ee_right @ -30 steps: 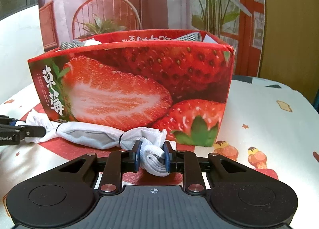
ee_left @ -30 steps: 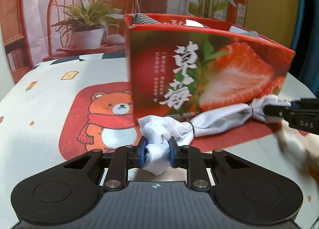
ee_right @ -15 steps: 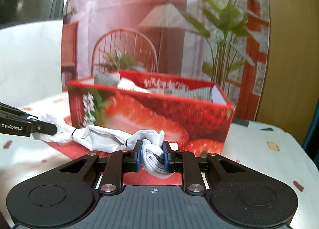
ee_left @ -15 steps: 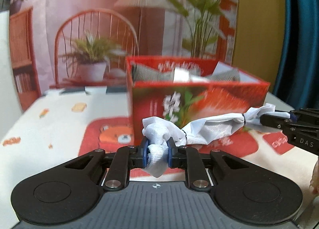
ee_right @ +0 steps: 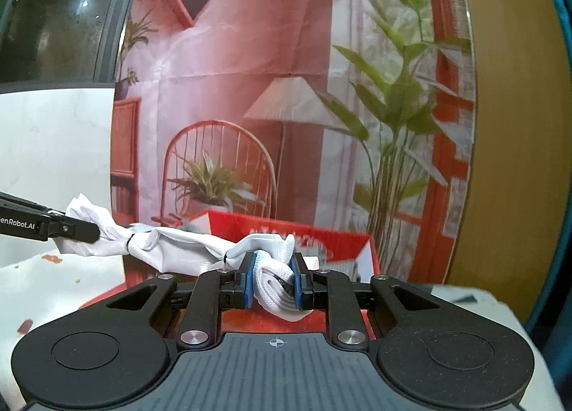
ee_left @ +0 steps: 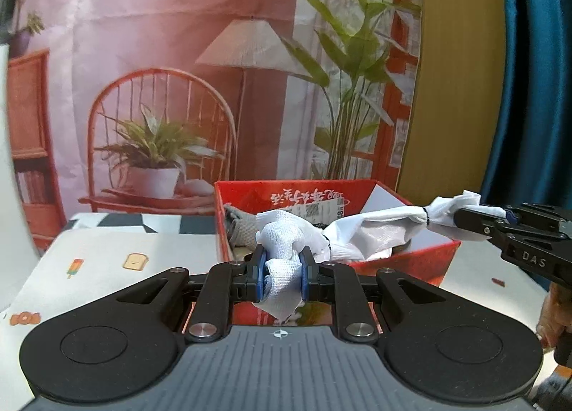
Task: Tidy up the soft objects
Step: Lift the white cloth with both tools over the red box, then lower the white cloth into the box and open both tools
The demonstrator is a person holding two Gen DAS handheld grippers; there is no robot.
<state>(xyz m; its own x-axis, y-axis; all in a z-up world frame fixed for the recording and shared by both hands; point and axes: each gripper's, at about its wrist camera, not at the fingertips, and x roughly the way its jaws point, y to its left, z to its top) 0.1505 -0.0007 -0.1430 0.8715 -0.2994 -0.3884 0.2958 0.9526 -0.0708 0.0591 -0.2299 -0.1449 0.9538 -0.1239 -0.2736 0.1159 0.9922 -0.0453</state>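
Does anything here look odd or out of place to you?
Only the white cloth bundle: tied off with thin dark bands near each end, it hangs stretched in the air above the open red strawberry box, pinched by the left gripper and right gripper. Nothing looks spilled or damaged.

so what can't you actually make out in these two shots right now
- Red box floor and contents: both views, hidden by the white cloth and gripper bodies.
- Grey item in the box: left wrist view, mostly covered.
- Person's hand: left wrist view, cut by the right edge.
- Box lettering: blurred in the right wrist view.
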